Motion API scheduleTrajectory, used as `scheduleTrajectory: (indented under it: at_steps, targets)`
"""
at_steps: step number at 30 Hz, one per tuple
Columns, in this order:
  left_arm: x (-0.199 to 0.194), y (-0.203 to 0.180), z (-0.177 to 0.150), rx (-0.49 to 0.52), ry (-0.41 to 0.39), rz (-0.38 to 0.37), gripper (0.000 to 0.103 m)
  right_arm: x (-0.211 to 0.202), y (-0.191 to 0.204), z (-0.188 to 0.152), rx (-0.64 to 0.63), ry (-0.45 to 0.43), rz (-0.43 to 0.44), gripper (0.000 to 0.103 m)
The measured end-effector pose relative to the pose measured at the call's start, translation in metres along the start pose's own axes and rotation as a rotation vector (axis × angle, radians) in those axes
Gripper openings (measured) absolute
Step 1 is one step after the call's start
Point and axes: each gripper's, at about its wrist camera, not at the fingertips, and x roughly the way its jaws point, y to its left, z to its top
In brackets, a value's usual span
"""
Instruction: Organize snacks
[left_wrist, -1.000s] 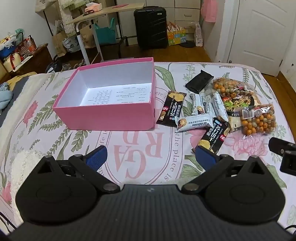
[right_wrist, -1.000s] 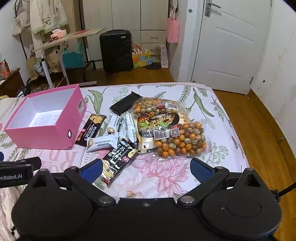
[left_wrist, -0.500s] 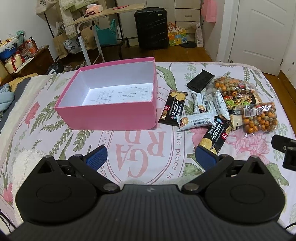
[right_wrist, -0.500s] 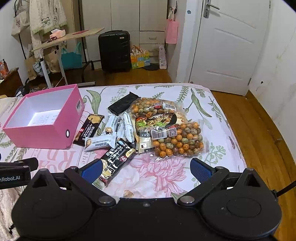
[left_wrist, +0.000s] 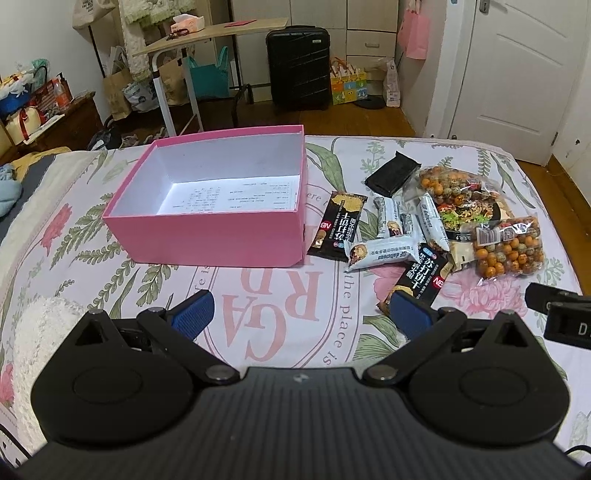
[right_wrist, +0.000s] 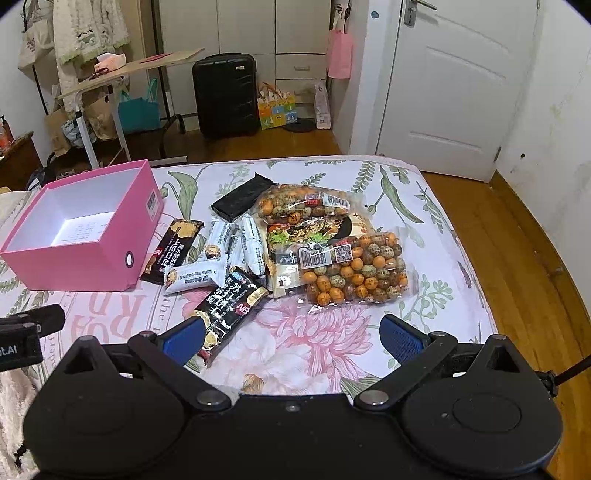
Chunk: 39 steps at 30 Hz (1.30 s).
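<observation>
Snacks sit unpacked at two o'clock of the empty pink box, nearest a black biscuit pack, long axis eleven-to-five, by my right gripper, both jaws wide and empty.

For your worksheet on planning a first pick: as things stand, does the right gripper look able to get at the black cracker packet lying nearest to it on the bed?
Probably yes. The right gripper is open and empty, and the black cracker packet lies flat just ahead of its left finger, with nothing on top of it and only bare bedspread between.
</observation>
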Motion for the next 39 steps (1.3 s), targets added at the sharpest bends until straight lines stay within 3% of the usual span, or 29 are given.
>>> scheduleTrajectory:
  at_steps: [15,22,29,36,39]
  targets:
    - [0.005,0.002,-0.003,0.006,0.017,0.001,0.103,0.000,0.000,0.000,-0.002,0.000,-0.003,0.102]
    - [0.013,0.005,-0.003,-0.012,0.058,-0.036,0.103,0.003,-0.002,0.000,-0.005,0.001,-0.003,0.102]
    - [0.013,0.008,0.000,-0.004,0.022,-0.016,0.103,0.003,-0.007,0.000,-0.015,-0.017,0.013,0.102]
    - [0.010,0.004,0.003,0.027,-0.059,-0.065,0.103,0.000,-0.005,-0.001,-0.043,-0.096,0.105,0.102]
    - [0.027,0.002,0.008,0.053,-0.009,-0.128,0.103,0.011,-0.006,-0.006,-0.043,-0.143,0.184,0.102]
